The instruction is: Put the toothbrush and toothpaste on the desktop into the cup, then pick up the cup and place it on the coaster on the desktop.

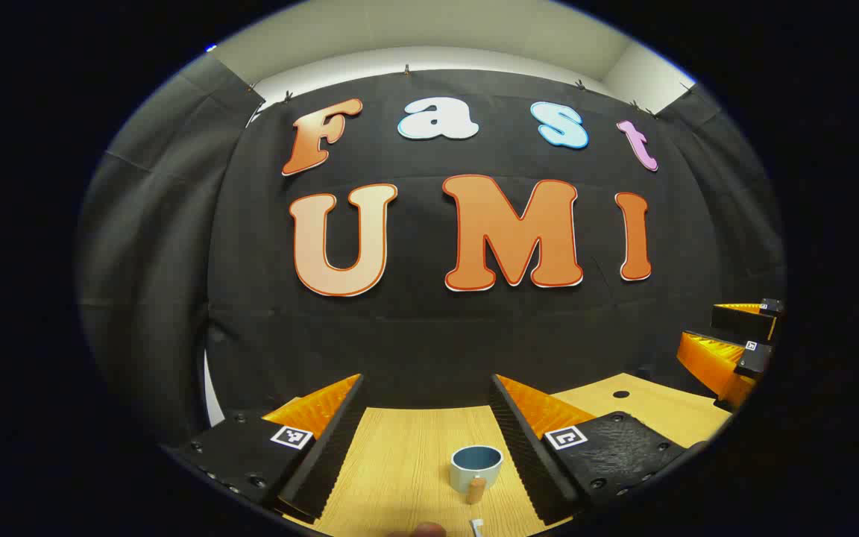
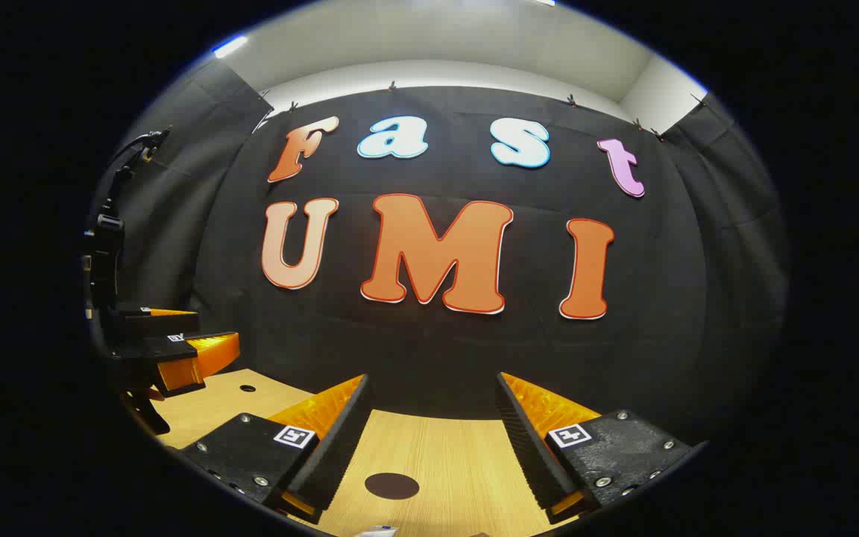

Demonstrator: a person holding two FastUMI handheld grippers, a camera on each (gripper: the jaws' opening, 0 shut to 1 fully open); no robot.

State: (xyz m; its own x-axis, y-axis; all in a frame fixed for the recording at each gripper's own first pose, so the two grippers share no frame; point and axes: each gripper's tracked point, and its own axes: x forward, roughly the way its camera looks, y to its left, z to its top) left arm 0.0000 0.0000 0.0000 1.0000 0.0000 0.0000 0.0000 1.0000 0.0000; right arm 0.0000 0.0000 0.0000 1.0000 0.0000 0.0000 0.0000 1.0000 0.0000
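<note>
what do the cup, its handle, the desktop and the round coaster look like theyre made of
Cup: probably glazed ceramic, a smooth pale outside with a blue inside that has a soft sheen.
Handle: looks like wood or cork, matte light brown; too small to settle.
Desktop: wood or wood-look laminate, with fine straight grain lines and a low sheen.
Coaster: a flat, dark, matte disc; perhaps leather, felt or rubber, hard to tell.

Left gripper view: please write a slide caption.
Open left gripper above the desktop, with the cup between its fingers' line.
</note>
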